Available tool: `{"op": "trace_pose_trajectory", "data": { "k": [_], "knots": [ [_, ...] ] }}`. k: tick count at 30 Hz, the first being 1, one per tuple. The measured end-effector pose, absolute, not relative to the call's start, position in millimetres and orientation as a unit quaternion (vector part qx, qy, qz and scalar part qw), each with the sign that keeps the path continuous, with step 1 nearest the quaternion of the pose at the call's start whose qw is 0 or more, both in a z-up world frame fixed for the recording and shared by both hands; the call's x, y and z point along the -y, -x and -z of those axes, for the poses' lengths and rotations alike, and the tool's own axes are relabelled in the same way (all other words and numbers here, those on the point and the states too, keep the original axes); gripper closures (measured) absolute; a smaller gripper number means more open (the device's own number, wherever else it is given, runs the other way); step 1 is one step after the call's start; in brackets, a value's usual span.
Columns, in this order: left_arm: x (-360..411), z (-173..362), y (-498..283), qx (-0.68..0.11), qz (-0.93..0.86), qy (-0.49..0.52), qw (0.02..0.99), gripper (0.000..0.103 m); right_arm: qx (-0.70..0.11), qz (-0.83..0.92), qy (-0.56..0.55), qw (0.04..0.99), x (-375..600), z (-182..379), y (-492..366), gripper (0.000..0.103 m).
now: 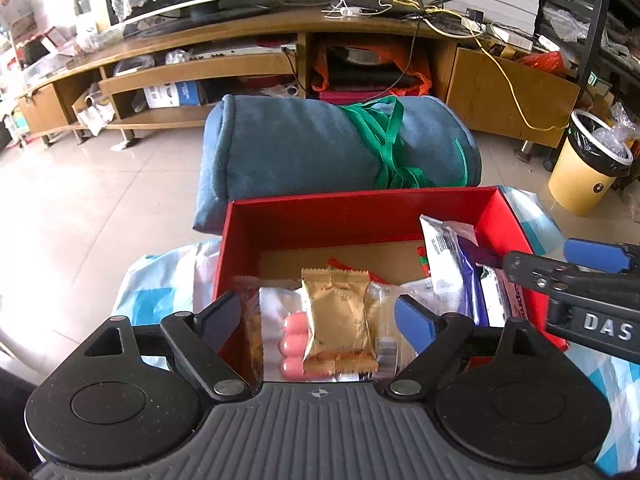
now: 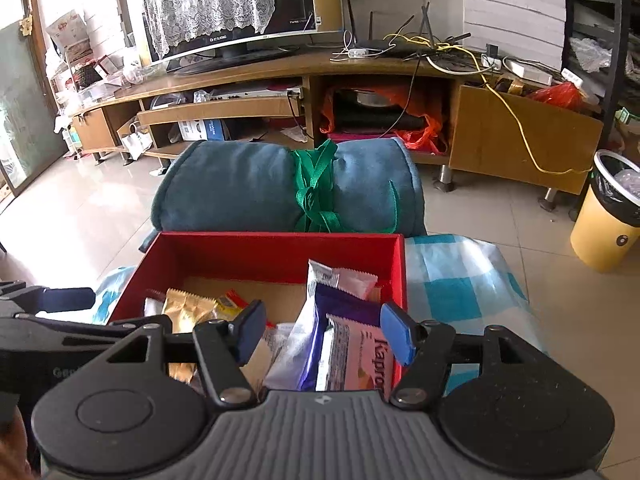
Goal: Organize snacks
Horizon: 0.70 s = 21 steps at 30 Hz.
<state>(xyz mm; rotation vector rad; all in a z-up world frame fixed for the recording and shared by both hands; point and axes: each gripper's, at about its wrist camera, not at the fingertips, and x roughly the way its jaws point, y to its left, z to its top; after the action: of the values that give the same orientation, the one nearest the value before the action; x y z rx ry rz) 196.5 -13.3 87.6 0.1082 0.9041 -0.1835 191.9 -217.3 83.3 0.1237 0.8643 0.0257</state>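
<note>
Spread wide and gripping nothing, the left gripper (image 1: 320, 316) hangs over the gold packet (image 1: 338, 320) at the near left of the red box (image 1: 360, 210). Rightward, the right gripper (image 2: 324, 334), also parted and empty, straddles the upright Kapro bar (image 2: 360, 360) along the right wall, its long axis running near to far.

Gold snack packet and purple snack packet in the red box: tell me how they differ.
The gold snack packet lies flat on the other snacks at the box's left; the purple snack packet stands on edge, leaning at the right side. The gold packet is short and squarish; the purple one is long and narrow, with a white printed back. Gold looks matte, purple glossy. Both are sealed and sit inside the red box, gripped by neither gripper.
</note>
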Motion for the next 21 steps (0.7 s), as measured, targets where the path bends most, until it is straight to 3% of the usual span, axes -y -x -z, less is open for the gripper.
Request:
{"op": "trace_pose_trajectory", "data": {
  "k": [21],
  "knots": [
    [3, -78, -121, -0.456, 0.1, -0.049, 0.883, 0.006, -0.424, -0.025, -0.071, 0.903, 200, -97, -97, 0.039]
  ]
}}
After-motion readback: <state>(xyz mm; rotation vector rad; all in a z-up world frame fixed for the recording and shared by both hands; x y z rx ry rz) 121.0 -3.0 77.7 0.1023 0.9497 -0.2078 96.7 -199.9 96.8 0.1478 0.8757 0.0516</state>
